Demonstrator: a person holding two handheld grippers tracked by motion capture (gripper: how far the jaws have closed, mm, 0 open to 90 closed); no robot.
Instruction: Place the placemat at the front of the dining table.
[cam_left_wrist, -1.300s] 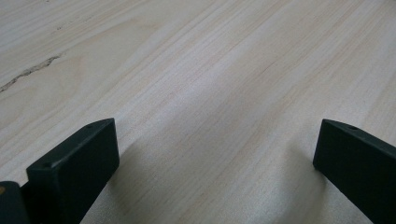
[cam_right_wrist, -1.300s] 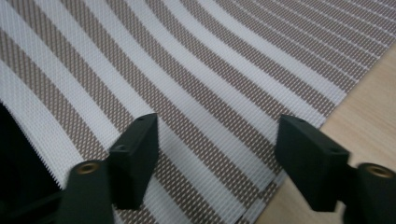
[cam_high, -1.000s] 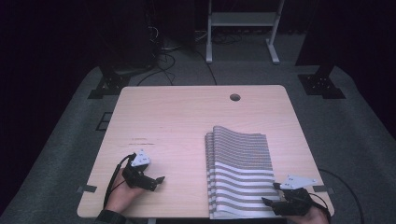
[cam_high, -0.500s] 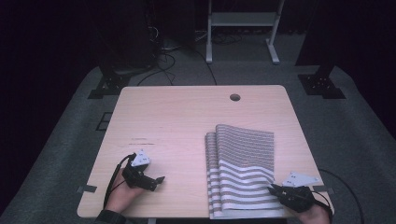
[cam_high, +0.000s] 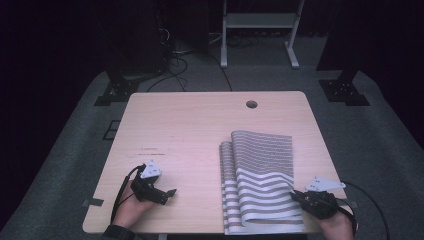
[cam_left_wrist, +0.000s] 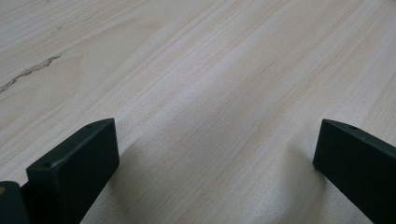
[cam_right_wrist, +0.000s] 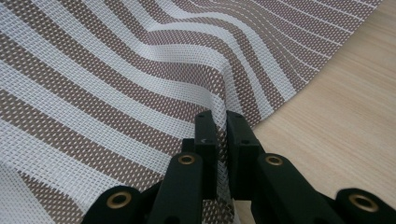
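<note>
Right claw (cam_right_wrist: 221, 122) clamped on the raised edge of the striped woven mat (cam_high: 260, 175) at the worktop's (cam_high: 200, 130) near right. Left claw (cam_high: 169, 194) resting on bare wood, spread wide.

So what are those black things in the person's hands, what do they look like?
Each hand holds a black tool with two blocky, flat-faced jaws. The left tool and right tool each carry a pale grey three-cornered plate on top and trail a black cable. Up close, the right tool's linkage arms show brass-coloured pivot pins. A dark band shows at the left wrist.
</note>
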